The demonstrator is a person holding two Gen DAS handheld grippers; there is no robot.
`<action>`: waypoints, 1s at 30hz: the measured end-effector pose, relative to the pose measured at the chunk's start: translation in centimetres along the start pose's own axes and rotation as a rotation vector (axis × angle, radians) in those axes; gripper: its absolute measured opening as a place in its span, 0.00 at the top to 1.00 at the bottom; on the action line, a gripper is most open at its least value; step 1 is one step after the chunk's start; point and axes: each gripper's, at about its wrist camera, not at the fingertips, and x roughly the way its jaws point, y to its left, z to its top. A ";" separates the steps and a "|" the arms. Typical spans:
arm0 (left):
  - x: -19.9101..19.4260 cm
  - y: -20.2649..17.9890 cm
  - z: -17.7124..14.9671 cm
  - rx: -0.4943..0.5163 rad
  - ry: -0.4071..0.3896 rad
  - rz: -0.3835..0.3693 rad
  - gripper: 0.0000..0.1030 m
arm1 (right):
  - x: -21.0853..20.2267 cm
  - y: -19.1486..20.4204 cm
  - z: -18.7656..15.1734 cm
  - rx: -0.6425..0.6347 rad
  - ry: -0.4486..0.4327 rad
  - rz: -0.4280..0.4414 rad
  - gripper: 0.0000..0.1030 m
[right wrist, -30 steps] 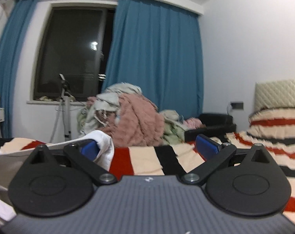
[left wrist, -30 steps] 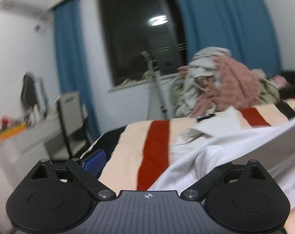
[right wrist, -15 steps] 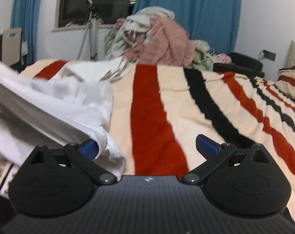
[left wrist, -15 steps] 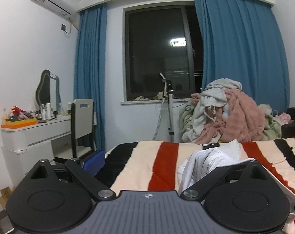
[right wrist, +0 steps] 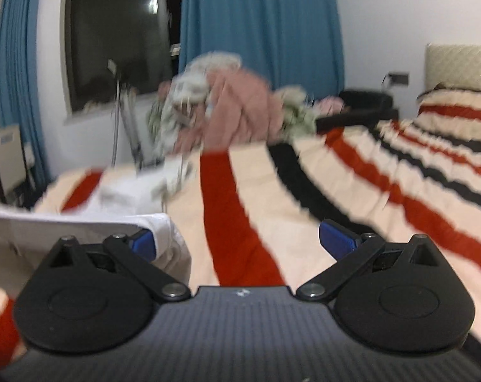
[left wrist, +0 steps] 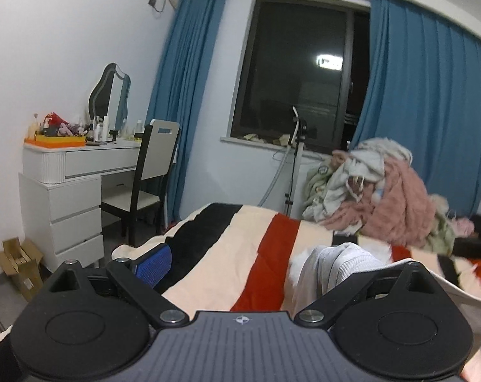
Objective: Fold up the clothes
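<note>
While both jaws gape, white garment [right wrist: 81,226] drapes over left hand-held gripper [left wrist: 272,264] and right hand-held gripper [right wrist: 237,238], ungrasped; soft, limp, light; pinch hem edge.

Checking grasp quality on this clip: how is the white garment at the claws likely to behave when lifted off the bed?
The white garment is probably floppy: it bunches and drapes over a finger of the left claw. It looks thin, so likely light. With both claws open, it may slide off onto the striped blanket rather than lift.
</note>
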 end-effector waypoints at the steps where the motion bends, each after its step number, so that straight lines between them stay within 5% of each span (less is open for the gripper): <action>1: -0.7 0.0 1.1 -0.019 -0.012 -0.004 0.05 | -0.9 0.0 1.5 0.000 -0.028 -0.002 0.00; 11: -9.8 -2.3 19.6 -0.085 -0.285 -0.098 0.05 | -12.0 -0.1 21.2 -0.039 -0.364 0.037 0.00; 20: -17.7 -4.9 35.8 -0.091 -0.533 -0.088 0.00 | -20.4 1.0 37.1 -0.114 -0.606 0.047 0.00; 26: -15.2 -7.8 38.9 -0.042 -0.523 -0.090 0.00 | -18.9 1.8 42.1 -0.168 -0.610 0.026 0.00; 30: -7.7 -10.7 37.2 -0.002 -0.443 -0.087 0.00 | -13.2 2.2 41.6 -0.204 -0.538 0.014 0.00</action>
